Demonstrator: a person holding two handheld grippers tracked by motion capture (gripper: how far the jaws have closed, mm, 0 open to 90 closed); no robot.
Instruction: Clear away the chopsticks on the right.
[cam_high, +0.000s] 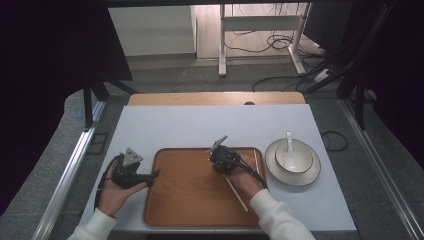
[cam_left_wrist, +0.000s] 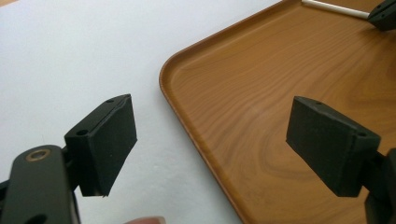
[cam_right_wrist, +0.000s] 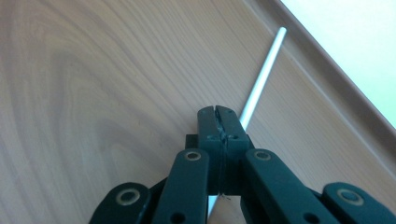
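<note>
A wooden tray (cam_high: 175, 200) lies on the white table. My right gripper (cam_high: 223, 162) is over its right half, pointing down at the wood (cam_right_wrist: 93, 93). Its jaws (cam_right_wrist: 219, 114) are shut, pad against pad. A white chopstick (cam_right_wrist: 261, 77) lies on the tray and runs under them; I cannot tell whether it is pinched. From above, that chopstick (cam_high: 239, 197) slants out from under my right hand. A second chopstick (cam_high: 256, 161) lies by the tray's right rim. My left gripper (cam_high: 154, 174) is open and holds nothing, its jaws (cam_left_wrist: 210, 140) straddling the tray's left rim (cam_left_wrist: 187, 116).
A white bowl (cam_high: 294, 159) with a spoon (cam_high: 289, 140) in it stands on a plate (cam_high: 295, 178), just right of the tray. The white table top (cam_high: 200, 125) stretches behind the tray. Table legs and cables stand on the floor beyond.
</note>
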